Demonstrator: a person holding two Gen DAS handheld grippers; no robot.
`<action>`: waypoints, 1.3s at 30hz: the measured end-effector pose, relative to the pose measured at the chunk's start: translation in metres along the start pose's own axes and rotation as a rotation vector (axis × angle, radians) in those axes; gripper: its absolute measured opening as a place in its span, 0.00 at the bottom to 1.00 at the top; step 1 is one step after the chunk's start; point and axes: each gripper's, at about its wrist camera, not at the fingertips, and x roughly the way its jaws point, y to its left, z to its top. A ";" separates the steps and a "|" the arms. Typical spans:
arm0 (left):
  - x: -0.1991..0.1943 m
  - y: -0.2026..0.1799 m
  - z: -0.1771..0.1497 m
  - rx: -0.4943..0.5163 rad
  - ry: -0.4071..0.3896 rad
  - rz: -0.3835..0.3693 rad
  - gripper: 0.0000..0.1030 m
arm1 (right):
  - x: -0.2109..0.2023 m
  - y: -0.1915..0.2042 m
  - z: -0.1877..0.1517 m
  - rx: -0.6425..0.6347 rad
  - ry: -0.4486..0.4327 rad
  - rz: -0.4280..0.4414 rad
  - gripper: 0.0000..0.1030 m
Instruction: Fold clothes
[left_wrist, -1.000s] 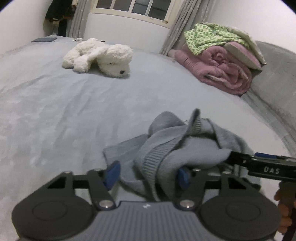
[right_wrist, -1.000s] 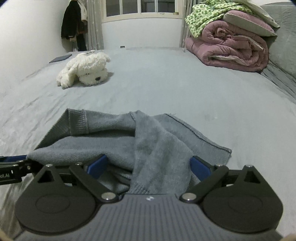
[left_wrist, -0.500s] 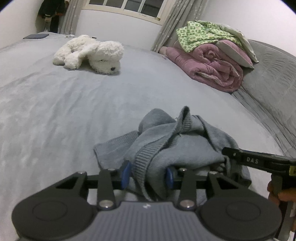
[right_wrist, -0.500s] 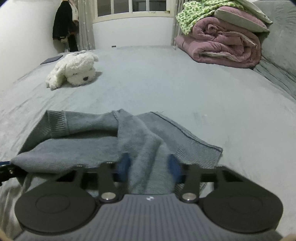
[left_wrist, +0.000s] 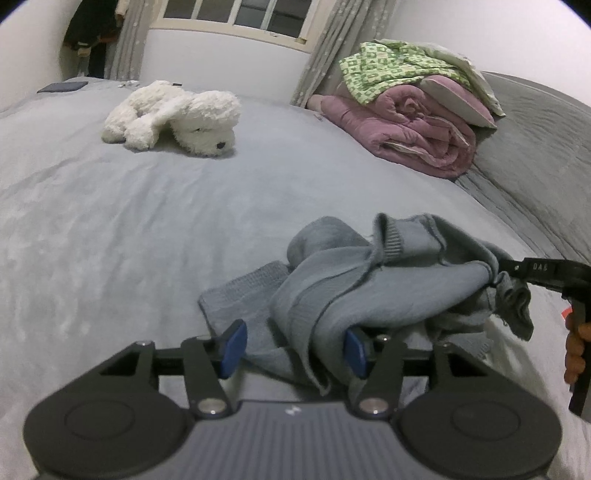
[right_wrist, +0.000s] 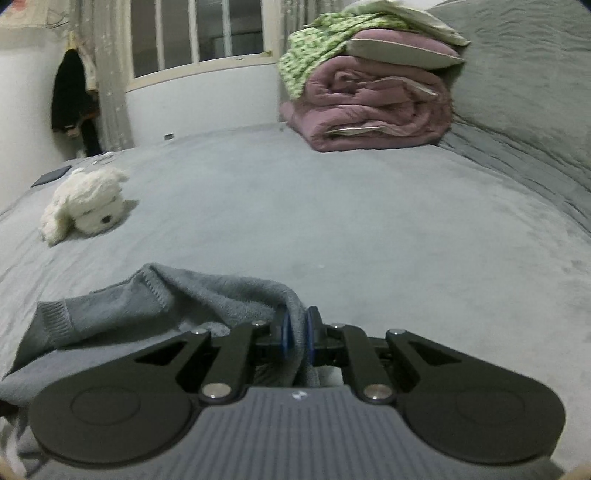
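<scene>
Grey knit sweater (left_wrist: 369, 291) lies bunched on the grey bed (left_wrist: 129, 221), near edge, right in front of both grippers. Right gripper (right_wrist: 295, 334) is pinched tight on a fold of the knit — pads nearly together w/ fabric between, the cloth pulled up into a ridge. Left gripper (left_wrist: 291, 347) stands apart; a hanging fold drapes over its right finger (left_wrist: 354, 350) but nothing is clamped. Handling, as a guess: soft, floppy, light-ish, stretchy knit — won't hold shape, sags between hold pts, and thick folds could slip from a shallow pinch. Best hold prob. at firm ribbed edges (cuff or hem (left_wrist: 393, 236), which bunch less), one layer only, well apart from the right's grip so the cloth spreads flat.
</scene>
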 end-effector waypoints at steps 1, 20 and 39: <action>-0.002 -0.001 0.000 0.007 -0.004 -0.008 0.57 | -0.001 -0.004 0.000 0.004 -0.001 -0.010 0.10; 0.009 -0.020 -0.001 0.116 0.027 -0.041 0.63 | 0.007 -0.072 -0.007 0.101 0.089 -0.180 0.11; 0.017 -0.021 -0.004 0.119 0.071 -0.003 0.63 | -0.026 -0.002 -0.008 0.076 0.107 0.190 0.54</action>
